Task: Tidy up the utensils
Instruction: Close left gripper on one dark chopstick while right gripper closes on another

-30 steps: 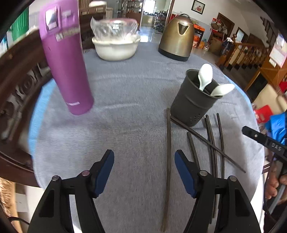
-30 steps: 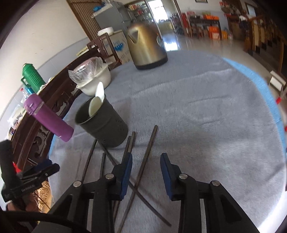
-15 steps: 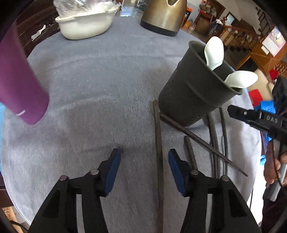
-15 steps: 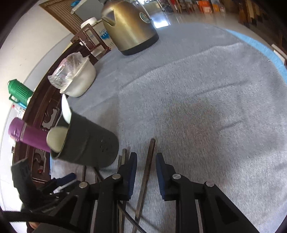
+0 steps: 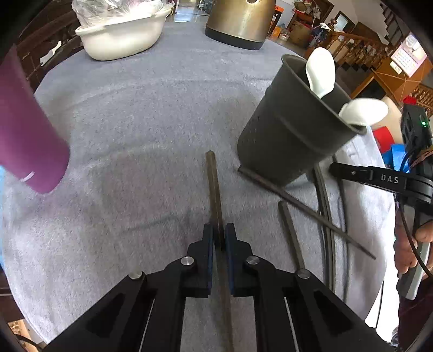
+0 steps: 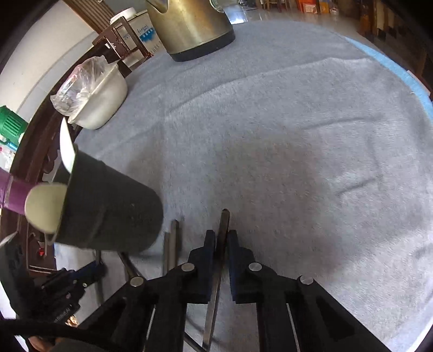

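Observation:
A dark chopstick (image 5: pixel 212 178) lies on the grey cloth, pointing away from me. My left gripper (image 5: pixel 218 230) is closing its jaws on it, and the blue pads press its sides. In the right wrist view my right gripper (image 6: pixel 222 234) is closing too, pads against a second dark chopstick (image 6: pixel 224 219). The dark grey utensil holder (image 5: pixel 286 135) stands to the right of the left gripper, with two white spoons (image 5: pixel 320 70) in it. In the right wrist view the holder (image 6: pixel 108 211) is at the left. Several loose chopsticks (image 5: pixel 305 205) lie crossed at the holder's foot.
A purple bottle (image 5: pixel 27 130) stands at the left. A white basin (image 5: pixel 121 38) with a plastic bag and a brass kettle (image 5: pixel 238 21) stand at the far side of the grey cloth (image 5: pixel 135 108). A person's hand (image 5: pixel 406 249) holds the other gripper at the right edge.
Both grippers have come down and forward to the cloth. Each has gone from open to shut on a chopstick. The holder now looks closer in both views.

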A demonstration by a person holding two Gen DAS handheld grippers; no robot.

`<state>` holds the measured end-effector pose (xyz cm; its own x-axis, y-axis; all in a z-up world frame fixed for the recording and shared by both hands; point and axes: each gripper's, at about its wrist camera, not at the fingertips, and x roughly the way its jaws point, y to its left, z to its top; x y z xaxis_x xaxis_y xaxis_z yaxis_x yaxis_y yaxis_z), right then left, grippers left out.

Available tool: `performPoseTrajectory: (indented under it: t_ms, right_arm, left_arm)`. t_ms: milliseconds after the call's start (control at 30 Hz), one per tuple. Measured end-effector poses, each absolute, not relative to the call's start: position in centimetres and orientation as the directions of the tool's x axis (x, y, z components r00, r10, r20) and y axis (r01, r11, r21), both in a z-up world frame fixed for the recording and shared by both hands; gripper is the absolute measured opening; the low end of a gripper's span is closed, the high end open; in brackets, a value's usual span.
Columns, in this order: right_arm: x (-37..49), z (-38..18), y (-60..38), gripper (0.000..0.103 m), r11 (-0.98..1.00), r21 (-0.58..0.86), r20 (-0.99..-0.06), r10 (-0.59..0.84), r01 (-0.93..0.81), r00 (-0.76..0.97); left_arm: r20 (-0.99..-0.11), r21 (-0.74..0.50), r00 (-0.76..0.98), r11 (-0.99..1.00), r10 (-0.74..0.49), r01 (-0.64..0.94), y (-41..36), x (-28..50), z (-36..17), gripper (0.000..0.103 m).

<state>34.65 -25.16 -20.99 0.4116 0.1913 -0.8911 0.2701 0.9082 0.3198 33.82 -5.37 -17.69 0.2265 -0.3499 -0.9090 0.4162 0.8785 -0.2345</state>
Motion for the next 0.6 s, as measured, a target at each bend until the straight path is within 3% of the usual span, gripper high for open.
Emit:
performPoseTrajectory:
  t_ms: [267,333,367,400,533,567,600]
  right_arm:
    - [32.1,-20.1,-26.9,0.009,0.921,0.282,-0.897,0.153,0.268,0.416]
    - [32.4,-20.0,-26.8,0.009,0.925,0.272,-0.903,0.149,0.266,0.404]
    - [32.6,-20.0,-26.5,0.009,0.929,0.260,-0.907,0.142,0.262,0.397]
    - [32.9,-20.0,-26.4,0.010,0.931,0.252,-0.910,0.135,0.263,0.393]
    - [34.0,-20.6,-26.0,0.010,0.939,0.236,-0.916,0.130,0.250,0.378]
    - [34.2,-20.7,-25.8,0.009,0.943,0.231,-0.915,0.127,0.240,0.382]
    - [34.2,-20.7,-25.8,0.009,0.945,0.231,-0.913,0.128,0.232,0.386]
  left_arm:
    - [-0.920,-0.253,0.189,0.889,-0.343,0.382,-3.5,32.4,-18.1,0.010]
    - [-0.920,-0.257,0.194,0.897,-0.342,0.361,-3.6,33.8,-17.9,0.025]
    - [-0.919,-0.255,0.202,0.901,-0.339,0.350,-3.6,34.4,-17.8,0.042]
    - [-0.916,-0.255,0.214,0.904,-0.340,0.344,-3.7,35.0,-17.7,0.049]
    - [-0.915,-0.240,0.226,0.902,-0.334,0.359,-4.7,36.4,-17.8,0.049]
    - [-0.908,-0.230,0.242,0.891,-0.340,0.391,-5.2,36.4,-17.6,0.044]
    - [-0.905,-0.231,0.241,0.882,-0.350,0.411,-5.6,36.2,-17.6,0.025]
